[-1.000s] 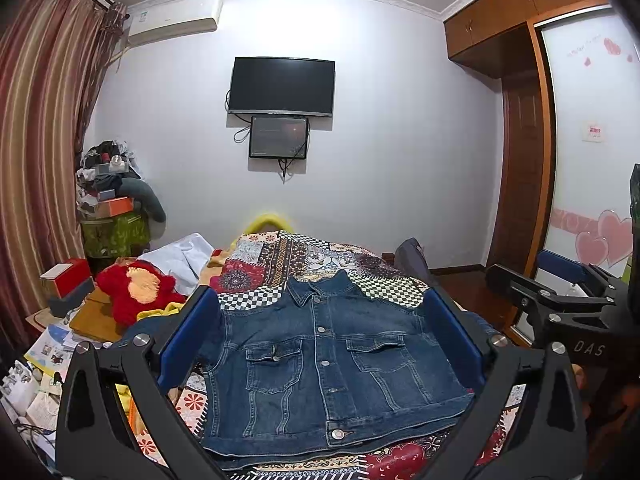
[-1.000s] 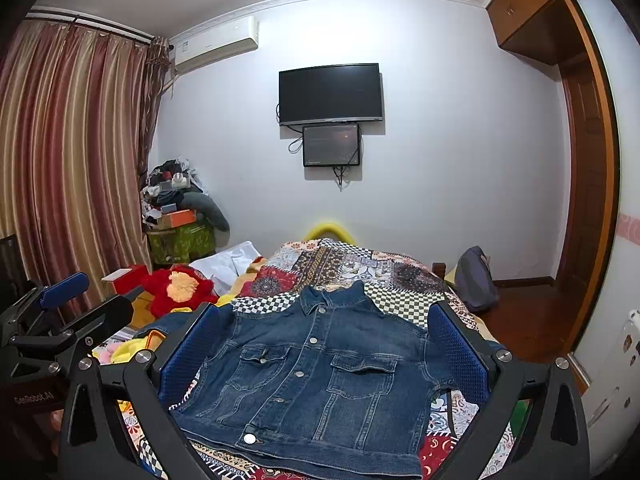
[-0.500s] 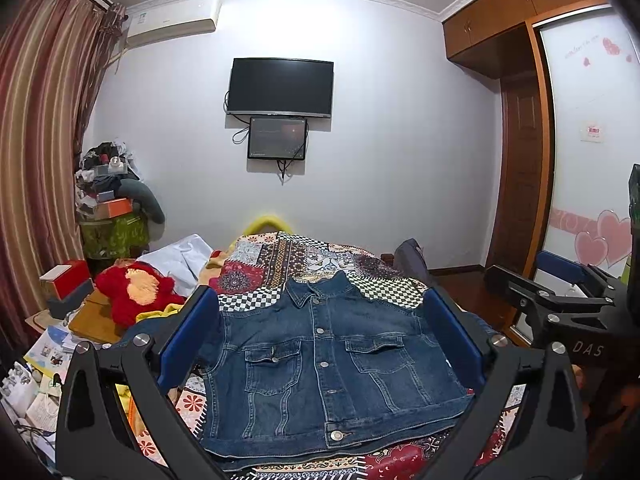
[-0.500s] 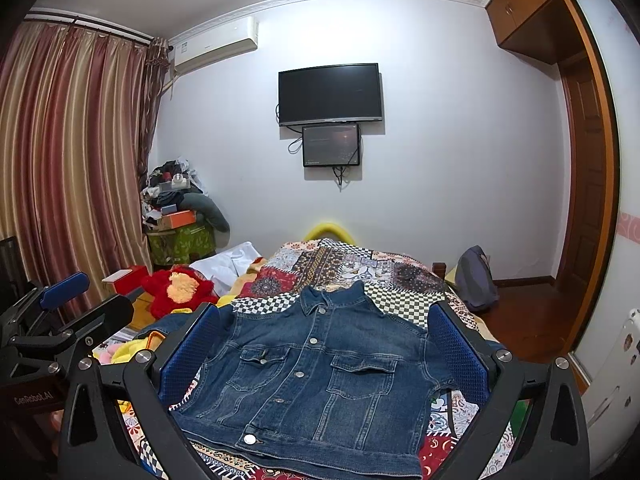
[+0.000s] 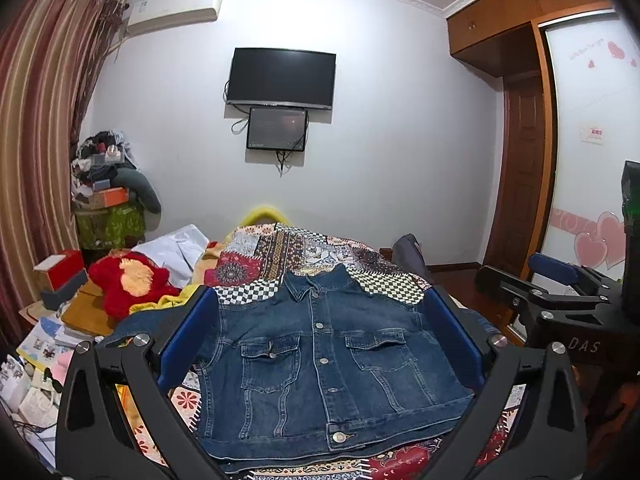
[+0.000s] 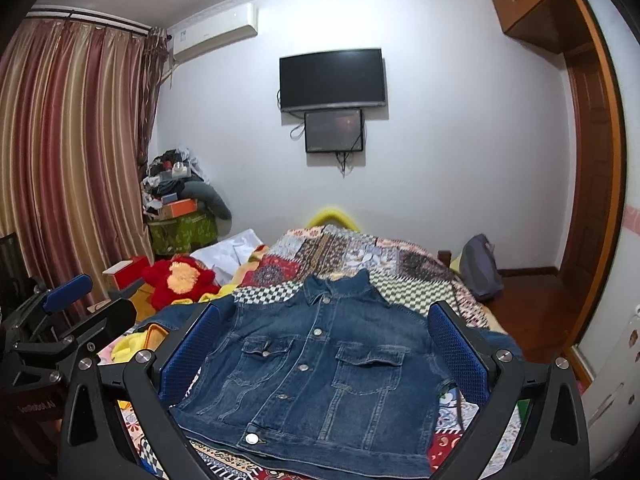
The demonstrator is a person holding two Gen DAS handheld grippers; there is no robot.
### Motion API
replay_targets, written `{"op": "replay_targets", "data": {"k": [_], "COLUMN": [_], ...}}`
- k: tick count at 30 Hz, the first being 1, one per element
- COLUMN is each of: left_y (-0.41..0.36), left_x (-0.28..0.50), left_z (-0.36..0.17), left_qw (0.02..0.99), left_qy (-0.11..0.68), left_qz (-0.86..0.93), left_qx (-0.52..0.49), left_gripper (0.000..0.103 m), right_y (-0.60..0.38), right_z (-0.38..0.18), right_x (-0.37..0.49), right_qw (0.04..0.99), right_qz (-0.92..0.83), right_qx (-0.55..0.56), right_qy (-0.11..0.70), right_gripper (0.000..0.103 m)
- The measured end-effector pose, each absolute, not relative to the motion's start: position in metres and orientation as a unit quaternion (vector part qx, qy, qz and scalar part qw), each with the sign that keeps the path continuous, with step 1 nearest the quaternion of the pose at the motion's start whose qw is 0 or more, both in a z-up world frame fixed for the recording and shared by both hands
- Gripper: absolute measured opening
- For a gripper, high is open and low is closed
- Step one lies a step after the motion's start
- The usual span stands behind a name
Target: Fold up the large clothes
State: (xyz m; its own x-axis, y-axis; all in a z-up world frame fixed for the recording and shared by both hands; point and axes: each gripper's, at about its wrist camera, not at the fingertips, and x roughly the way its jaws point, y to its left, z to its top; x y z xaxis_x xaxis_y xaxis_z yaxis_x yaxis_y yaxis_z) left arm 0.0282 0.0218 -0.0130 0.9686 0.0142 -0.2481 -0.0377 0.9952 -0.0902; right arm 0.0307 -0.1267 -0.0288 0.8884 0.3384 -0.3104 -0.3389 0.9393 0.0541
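Note:
A dark blue denim jacket lies flat and buttoned, collar toward the far wall, on a bed with a patchwork quilt. The jacket fills the middle of the right wrist view too. My left gripper hovers above its near hem, blue pads wide apart and empty. My right gripper is held the same way, open with nothing in it. The right gripper shows at the right edge of the left wrist view, and the left gripper at the left edge of the right wrist view.
A red plush toy and a white cloth lie at the bed's left. Boxes and papers crowd the left floor beside striped curtains. A grey bag leans at the bed's right. A wardrobe and door stand on the right.

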Motion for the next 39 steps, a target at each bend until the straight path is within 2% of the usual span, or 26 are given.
{"op": "replay_targets", "data": {"k": [9,21,28,33,38,39], "left_y": [0.079,0.201,0.271,0.28,0.286,0.288], "left_x": [0.071,0.159,0.205,0.236,0.265,0.268], "left_z": [-0.05,-0.136,-0.194,-0.23,-0.262,-0.266], "left_qw": [0.978,0.929,0.884,0.861,0.834,0.829], "left_qy": [0.178,0.293,0.369,0.415,0.446,0.447], "left_qz": [0.039,0.175,0.183,0.134,0.12,0.124], "left_qx": [-0.102,-0.146,-0.219,-0.262,-0.303,-0.312], "left_gripper": [0.103,0.103,0.103,0.103,0.083,0.076], "right_y": [-0.09,-0.02,0.025,0.043,0.052,0.053], "right_z": [-0.06,-0.133,-0.189,-0.226,-0.257,-0.265], "right_x": [0.096,0.211,0.283,0.322,0.35,0.355], "right_qw": [0.953,0.91,0.869,0.837,0.804,0.796], "right_qz": [0.184,0.223,0.249,0.261,0.268,0.27], "right_qx": [-0.009,-0.033,-0.085,-0.117,-0.111,-0.109], "right_qy": [0.24,0.347,0.419,0.466,0.52,0.531], "right_gripper": [0.103,0.103,0.103,0.103,0.103,0.103]}}
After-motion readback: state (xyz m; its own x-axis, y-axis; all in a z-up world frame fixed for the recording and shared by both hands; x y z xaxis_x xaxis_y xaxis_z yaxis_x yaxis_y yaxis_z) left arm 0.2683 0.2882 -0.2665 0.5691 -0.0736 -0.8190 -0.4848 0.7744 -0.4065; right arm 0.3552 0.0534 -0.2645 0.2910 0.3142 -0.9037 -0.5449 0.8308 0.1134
